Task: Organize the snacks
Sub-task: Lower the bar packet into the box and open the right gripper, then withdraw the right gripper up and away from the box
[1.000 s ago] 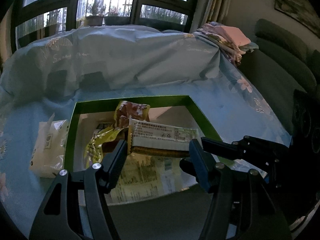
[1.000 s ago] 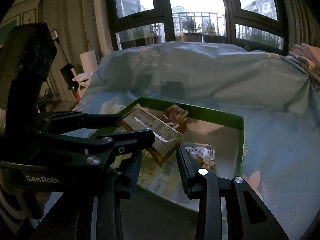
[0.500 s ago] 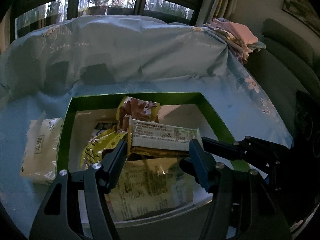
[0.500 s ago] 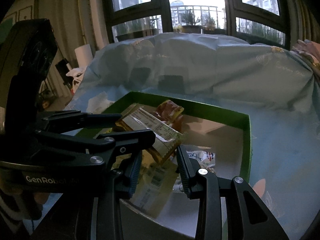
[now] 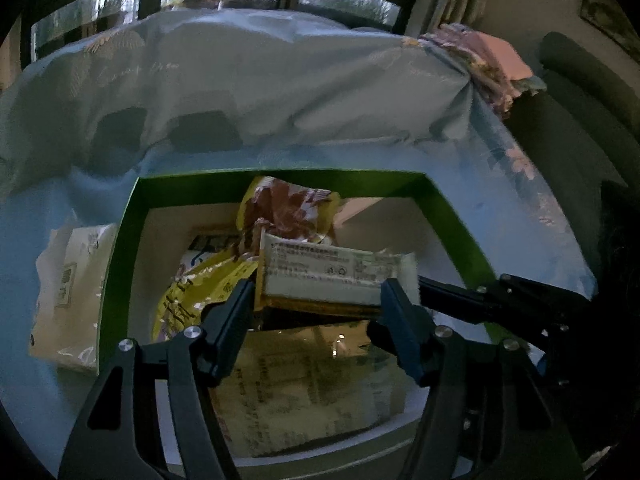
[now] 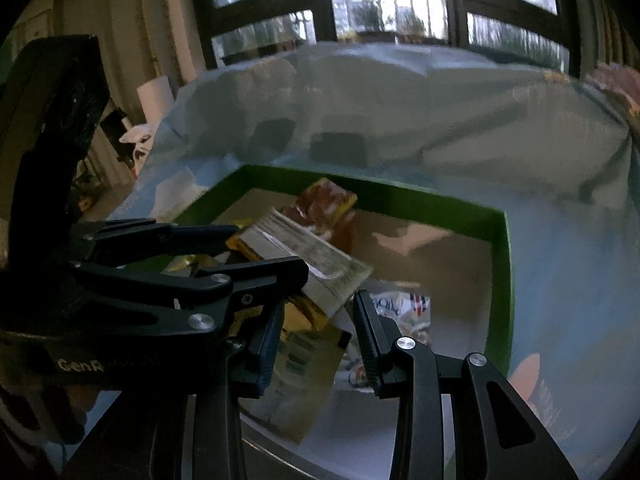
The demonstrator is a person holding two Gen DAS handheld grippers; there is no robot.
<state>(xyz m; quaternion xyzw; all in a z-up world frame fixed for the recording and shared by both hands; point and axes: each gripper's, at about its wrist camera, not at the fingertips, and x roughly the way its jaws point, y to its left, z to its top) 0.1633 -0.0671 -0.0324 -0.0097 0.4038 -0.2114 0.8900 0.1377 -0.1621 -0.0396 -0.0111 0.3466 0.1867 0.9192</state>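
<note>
The left gripper (image 5: 318, 292) hangs over the green box (image 5: 120, 264). A long snack pack (image 5: 332, 272), white on top with small print, lies sideways between its two fingers. The fingers have just been opening a bit. The pack is a little blurry, so it is hard to tell if the pads are pressing on it.

The right gripper (image 6: 319, 320) is also over the box. Its fingers stand a small way apart and nothing is squeezed between them. In the left wrist view it reaches in from 3 o'clock, with its tips near the right end of the pack. It is hard to tell if they touch.

Inside the box there are more snacks. A yellow bag (image 5: 192, 292) lies at 9 o'clock from the pack. A red and yellow packet (image 5: 288, 208) is at 12 o'clock. A flat pack with lots of print (image 5: 304, 392) lies at 6 o'clock. A white bag with blue letters (image 6: 400, 308) is seen in the right wrist view.

A white packet (image 5: 68, 288) lies outside the box, just beside its left wall, on the blue cloth (image 5: 280, 80).
</note>
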